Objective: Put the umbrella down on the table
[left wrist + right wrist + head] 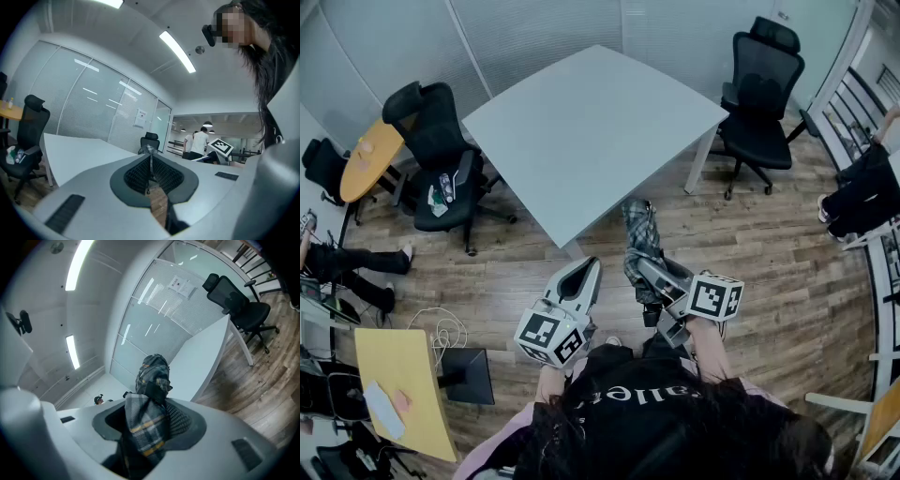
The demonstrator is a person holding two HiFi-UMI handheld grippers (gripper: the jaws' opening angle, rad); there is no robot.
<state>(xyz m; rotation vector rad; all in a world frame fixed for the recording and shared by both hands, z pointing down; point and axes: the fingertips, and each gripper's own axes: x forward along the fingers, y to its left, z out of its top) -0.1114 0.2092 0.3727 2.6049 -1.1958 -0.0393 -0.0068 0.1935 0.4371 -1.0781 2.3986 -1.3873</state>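
Note:
The folded plaid umbrella [639,239] sticks out forward from my right gripper [653,274], which is shut on its lower part; its tip hangs over the wooden floor just short of the white table [591,122]. In the right gripper view the umbrella [152,380] fills the space between the jaws of the right gripper [150,414] and points toward the table [201,357]. My left gripper [584,269] is held beside it on the left, jaws shut with nothing in them. In the left gripper view its tips [150,153] meet, and the table [79,150] lies ahead.
Black office chairs stand at the table's left [441,164] and right [764,94]. A round yellow table [370,159] and a yellow desk [398,384] are on the left. A person [862,192] sits at the right edge; legs [352,262] stretch in from the left.

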